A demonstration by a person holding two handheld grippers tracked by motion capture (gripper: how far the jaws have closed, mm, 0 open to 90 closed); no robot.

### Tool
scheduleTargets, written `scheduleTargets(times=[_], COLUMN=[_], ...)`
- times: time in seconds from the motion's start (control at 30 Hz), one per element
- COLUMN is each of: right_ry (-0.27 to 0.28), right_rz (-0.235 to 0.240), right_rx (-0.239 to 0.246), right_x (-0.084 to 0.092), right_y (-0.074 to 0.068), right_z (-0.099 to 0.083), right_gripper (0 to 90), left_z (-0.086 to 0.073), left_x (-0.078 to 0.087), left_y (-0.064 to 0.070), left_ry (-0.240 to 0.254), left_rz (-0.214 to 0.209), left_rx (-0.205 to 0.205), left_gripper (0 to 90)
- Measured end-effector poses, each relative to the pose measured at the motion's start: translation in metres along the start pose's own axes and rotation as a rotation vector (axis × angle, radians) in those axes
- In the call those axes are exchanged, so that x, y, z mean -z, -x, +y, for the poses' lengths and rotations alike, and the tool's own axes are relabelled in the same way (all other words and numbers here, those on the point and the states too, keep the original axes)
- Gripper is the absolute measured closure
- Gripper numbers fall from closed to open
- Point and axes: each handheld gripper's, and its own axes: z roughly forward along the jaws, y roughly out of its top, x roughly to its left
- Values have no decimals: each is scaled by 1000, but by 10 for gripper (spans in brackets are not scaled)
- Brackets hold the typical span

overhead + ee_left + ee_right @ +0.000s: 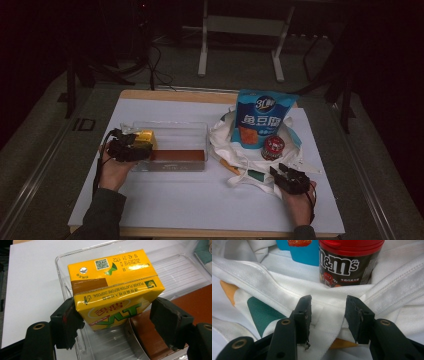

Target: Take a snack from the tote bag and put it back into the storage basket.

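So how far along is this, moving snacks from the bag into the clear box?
Early, it seems. Already in the clear box: a brown pack. In hand: the yellow carton sits between the left claw jaws, inside the box. Left: the blue pouch and M&M's tub remain on the white bag, whose fabric lies between the right claw jaws.

High view: overhead, facing forward-down, distant. Left gripper view: close on yellow drink carton (113, 287). Right gripper view: close on M&M's jar (348, 261). Both shared with high view.
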Motion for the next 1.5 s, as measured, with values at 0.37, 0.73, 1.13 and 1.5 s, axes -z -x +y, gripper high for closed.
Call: scheduleTargets(times=[0.37, 0.73, 1.13, 1.5], right_ry=[0, 0, 0, 0], right_rz=[0, 0, 0, 2], right_rx=[1, 0, -1, -4], right_x=[0, 0, 0, 0], right_y=[0, 0, 0, 0], right_z=[0, 0, 0, 0], right_gripper=[562, 562, 562, 562], left_z=[-1, 1, 11, 25], left_x=[8, 18, 25, 33], left_y=[-8, -10, -1, 13], left_ry=[18, 64, 117, 161], left_rz=[29, -4, -17, -106], left_rx=[14, 14, -29, -82], left_gripper=[253, 252, 251, 278])
